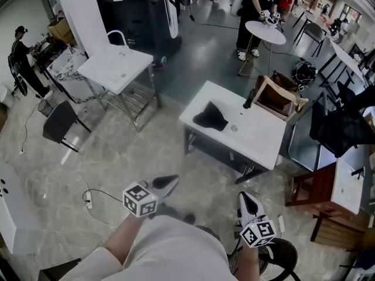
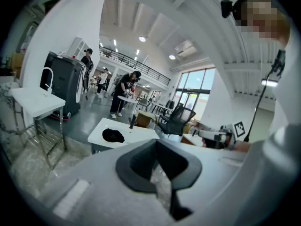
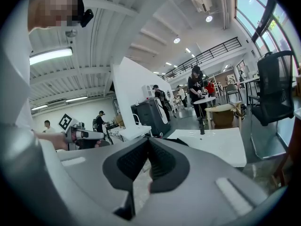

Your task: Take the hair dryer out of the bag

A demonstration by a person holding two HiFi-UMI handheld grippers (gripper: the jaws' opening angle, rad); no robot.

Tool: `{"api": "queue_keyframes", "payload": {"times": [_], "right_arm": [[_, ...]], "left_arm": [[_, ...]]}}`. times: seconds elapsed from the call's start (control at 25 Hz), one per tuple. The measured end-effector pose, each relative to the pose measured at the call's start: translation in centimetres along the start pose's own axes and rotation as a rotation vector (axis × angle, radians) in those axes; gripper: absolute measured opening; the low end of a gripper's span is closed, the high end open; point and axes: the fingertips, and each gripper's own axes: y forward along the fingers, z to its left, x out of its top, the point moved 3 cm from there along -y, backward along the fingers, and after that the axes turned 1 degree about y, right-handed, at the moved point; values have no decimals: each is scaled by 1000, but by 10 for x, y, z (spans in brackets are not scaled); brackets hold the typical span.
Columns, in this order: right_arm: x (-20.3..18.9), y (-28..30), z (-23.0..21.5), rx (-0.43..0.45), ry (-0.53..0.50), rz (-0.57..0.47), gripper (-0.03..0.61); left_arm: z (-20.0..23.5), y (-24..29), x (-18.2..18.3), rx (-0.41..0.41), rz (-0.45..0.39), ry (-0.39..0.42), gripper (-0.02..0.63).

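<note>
The left tongs (image 1: 171,181) were held pressed together with nothing pinched between them, the dark pads meeting at their tips, and the right tongs (image 1: 246,200) were likewise closed on nothing. Both were carried low in the near part of the scene above the pale stone floor (image 1: 117,157), each with its marker cube (image 1: 140,199) just behind the jaws, and both were pointed toward the far side. The wearer's light-clad lap (image 1: 176,250) was seen between and below them, and a thin cable (image 1: 88,199) lay on the floor to the near left. Well apart from both tongs, farther off and slightly to the right, a white worktop (image 1: 258,142) stood on the grey floor. The bag (image 1: 210,117), black and slumped, was lying on the left part of that worktop, touched by neither tongs; in the left gripper view it appeared as a dark heap (image 2: 113,135) beyond the closed jaws. The hair dryer could not be made out anywhere outside the bag, and whether it lay within could not be told. A dark upright object (image 1: 249,100) stood at the far edge of the worktop, and a wooden chair (image 1: 280,95) was set just beyond the far right corner. Farther still, a person (image 1: 253,10) stood at a round table (image 1: 265,31). To the far left a second white table (image 1: 114,68) and a black chair (image 1: 58,122) were seen.
</note>
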Motion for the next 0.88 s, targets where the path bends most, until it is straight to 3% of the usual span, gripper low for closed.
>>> {"api": "queue_keyframes", "payload": {"times": [0.44,0.88], "right_arm": [[-8,2,-15,35,-25,35,5],[10,41,-43,7,-8,34,6]], "left_arm": [[-4,16,-8,21,6,-3,0],[35,55,16,-2,17,-7,0]]}}
